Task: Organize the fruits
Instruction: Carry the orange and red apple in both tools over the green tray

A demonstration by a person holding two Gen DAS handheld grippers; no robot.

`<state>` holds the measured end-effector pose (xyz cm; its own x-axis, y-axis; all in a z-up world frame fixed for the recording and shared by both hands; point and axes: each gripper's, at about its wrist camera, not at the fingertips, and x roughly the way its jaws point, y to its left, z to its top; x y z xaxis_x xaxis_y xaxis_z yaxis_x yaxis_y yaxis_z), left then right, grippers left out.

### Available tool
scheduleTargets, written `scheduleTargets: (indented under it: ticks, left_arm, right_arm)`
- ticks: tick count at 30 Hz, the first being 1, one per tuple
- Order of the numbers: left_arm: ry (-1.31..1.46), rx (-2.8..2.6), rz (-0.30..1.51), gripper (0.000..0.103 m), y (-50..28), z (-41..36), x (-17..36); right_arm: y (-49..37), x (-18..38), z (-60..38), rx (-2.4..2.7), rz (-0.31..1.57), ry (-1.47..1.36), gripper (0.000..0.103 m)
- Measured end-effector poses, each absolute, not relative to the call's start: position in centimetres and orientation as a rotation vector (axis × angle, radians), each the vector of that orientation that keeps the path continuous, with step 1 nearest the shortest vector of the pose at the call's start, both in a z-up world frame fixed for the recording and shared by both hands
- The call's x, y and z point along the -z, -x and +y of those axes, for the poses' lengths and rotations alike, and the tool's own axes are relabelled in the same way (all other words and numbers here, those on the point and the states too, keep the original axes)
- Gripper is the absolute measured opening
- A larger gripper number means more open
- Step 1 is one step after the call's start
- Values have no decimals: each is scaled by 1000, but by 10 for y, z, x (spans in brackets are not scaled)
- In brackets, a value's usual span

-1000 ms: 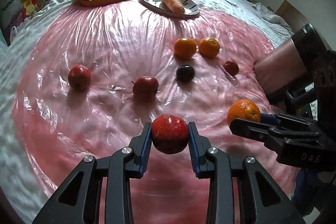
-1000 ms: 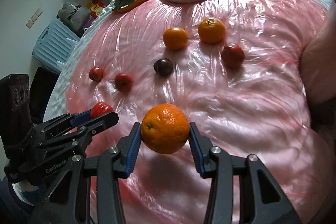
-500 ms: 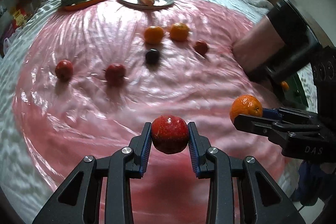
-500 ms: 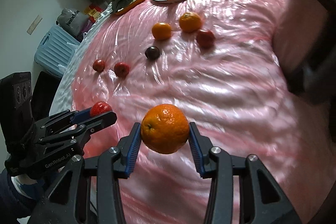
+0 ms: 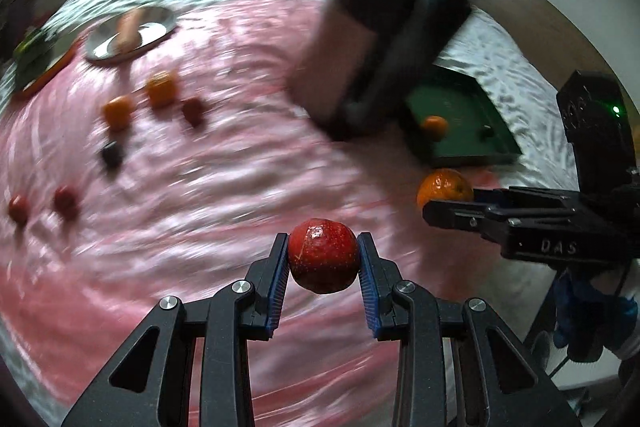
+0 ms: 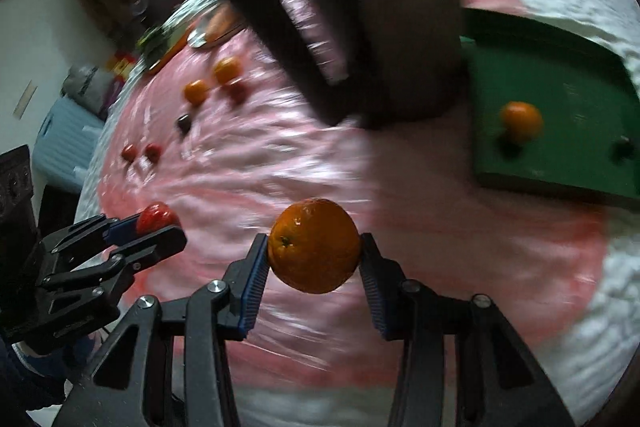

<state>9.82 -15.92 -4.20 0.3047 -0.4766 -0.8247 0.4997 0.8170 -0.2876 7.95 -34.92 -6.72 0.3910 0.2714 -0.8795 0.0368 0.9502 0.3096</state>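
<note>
My left gripper [image 5: 323,263] is shut on a red apple [image 5: 323,255] and holds it above the pink cloth. My right gripper [image 6: 314,263] is shut on an orange [image 6: 314,251], also in the air; that orange shows at the right of the left wrist view [image 5: 444,187]. A green tray [image 6: 560,115] lies at the right with one orange [image 6: 520,121] and a small dark fruit [image 6: 622,147] in it. Two oranges [image 5: 160,89], a dark plum [image 5: 112,154] and red fruits [image 5: 66,201] lie blurred on the cloth at the left.
A tall brown and black object [image 5: 380,27] stands blurred between the loose fruits and the tray. A plate with a carrot [image 5: 130,31] and a plate with greens [image 5: 36,63] sit at the far left. A blue suitcase [image 6: 60,143] stands beyond the table.
Both grippers have swung to the right with their fruits held. The green tray has come into view and the loose fruits have slid to the left.
</note>
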Motion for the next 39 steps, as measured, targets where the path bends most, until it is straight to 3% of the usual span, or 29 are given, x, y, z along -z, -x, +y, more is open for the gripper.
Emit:
scheduleTargets:
  ticks: [18, 26, 39]
  left_arm:
    - [-139, 884, 1047, 29, -105, -349, 33]
    - [-126, 854, 1029, 29, -146, -432, 49]
    - [-131, 644, 1033, 29, -234, -499, 94]
  right_arm:
    - [-63, 46, -525, 67, 1030, -383, 83]
    - [-87, 52, -604, 134, 995, -359, 83]
    - [-162, 94, -675, 178, 1009, -291, 83]
